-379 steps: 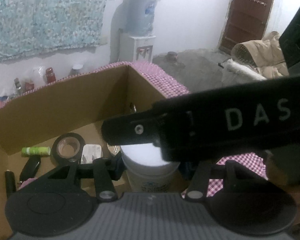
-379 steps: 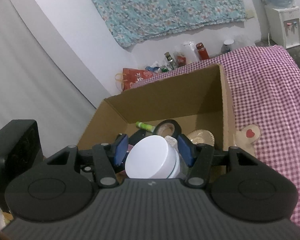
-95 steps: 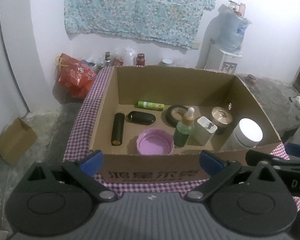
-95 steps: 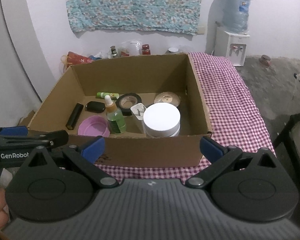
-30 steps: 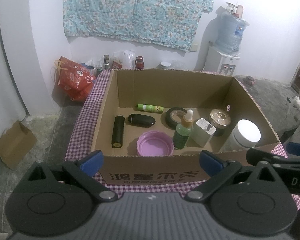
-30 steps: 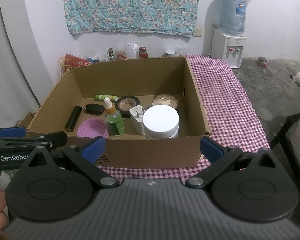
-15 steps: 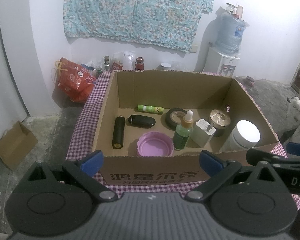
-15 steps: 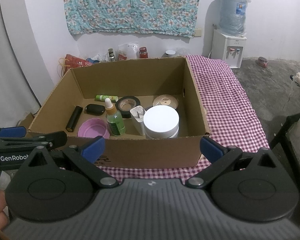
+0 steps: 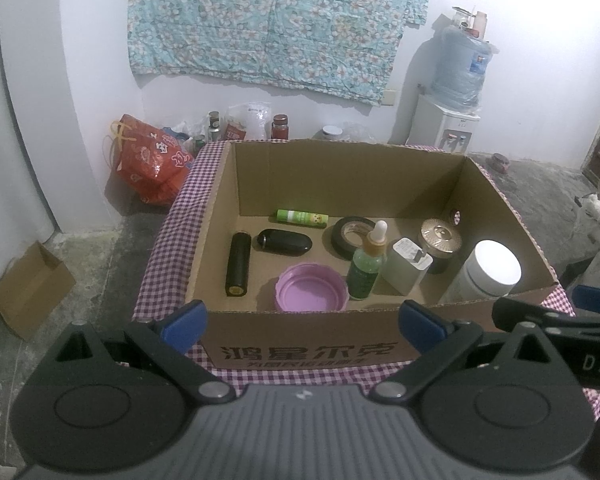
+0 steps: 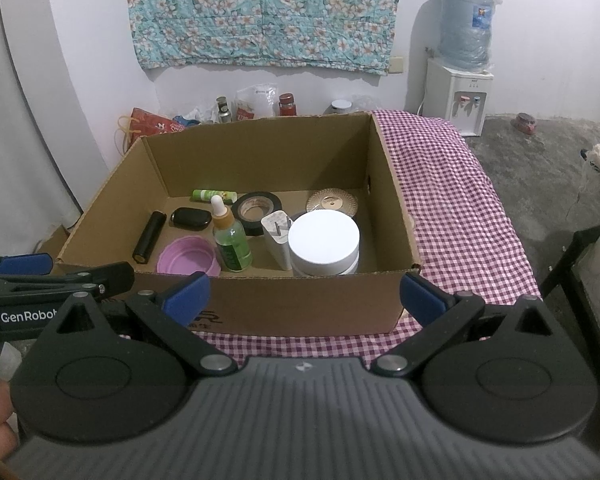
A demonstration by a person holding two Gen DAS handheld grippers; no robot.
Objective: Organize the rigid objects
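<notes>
An open cardboard box [image 9: 308, 350] [image 10: 312, 300] stands on a checked cloth. Inside lie a white-lidded jar [image 9: 492, 268] [image 10: 324, 242], a green dropper bottle [image 9: 366, 266] [image 10: 230, 242], a white charger [image 9: 406, 266] [image 10: 277, 240], a purple lid [image 9: 312, 292] [image 10: 186, 260], a tape roll [image 9: 354, 236] [image 10: 258, 208], a gold-lidded jar [image 9: 440, 236] [image 10: 332, 202], a black tube [image 9: 238, 264] [image 10: 149, 237], a black case [image 9: 285, 241] [image 10: 191, 217] and a green stick [image 9: 302, 217] [image 10: 214, 195]. My left gripper [image 9: 302, 322] and right gripper [image 10: 304, 292] are open and empty, held in front of the box.
The checked cloth [image 10: 456, 200] stretches to the right of the box. A water dispenser [image 10: 462, 60] stands by the back wall. Bottles and a red bag [image 9: 148, 164] sit behind the box. A small carton [image 9: 28, 288] lies on the floor at left.
Both grippers, which had just left the white-lidded jar in the box, have drawn back from it and stay open. In the last second almost nothing moved.
</notes>
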